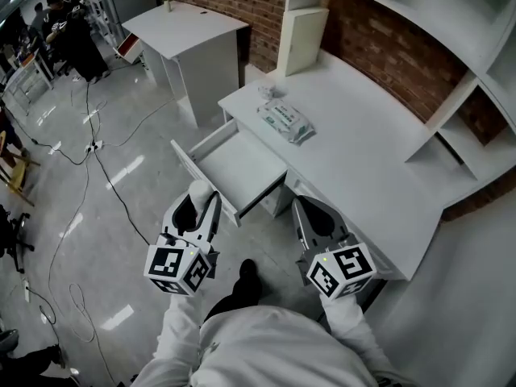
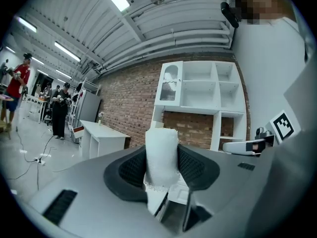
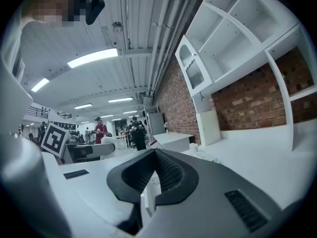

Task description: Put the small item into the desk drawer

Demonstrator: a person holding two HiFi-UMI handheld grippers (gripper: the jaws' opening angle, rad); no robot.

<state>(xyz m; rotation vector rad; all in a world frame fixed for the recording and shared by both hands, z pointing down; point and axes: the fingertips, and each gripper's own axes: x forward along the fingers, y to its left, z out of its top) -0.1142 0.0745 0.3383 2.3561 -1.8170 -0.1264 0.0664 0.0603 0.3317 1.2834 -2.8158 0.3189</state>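
A small white roll-shaped item point(image 1: 198, 192) stands between the jaws of my left gripper point(image 1: 201, 198), which is shut on it. In the left gripper view the item point(image 2: 161, 155) rises upright between the black pads point(image 2: 131, 170) and hides what lies straight ahead. The white desk drawer point(image 1: 242, 168) is pulled open and bare inside, just ahead of and right of the item. My right gripper point(image 1: 301, 205) hangs in front of the desk edge, right of the drawer. Its jaws point(image 3: 157, 152) meet at the tip with nothing held.
On the white desk point(image 1: 363, 151) lies a wipes packet point(image 1: 285, 121) behind the drawer, and a white box point(image 1: 302, 39) stands against the brick wall. Shelves point(image 1: 476, 95) rise at right. A second white table point(image 1: 189, 31) and floor cables point(image 1: 97, 160) are at left.
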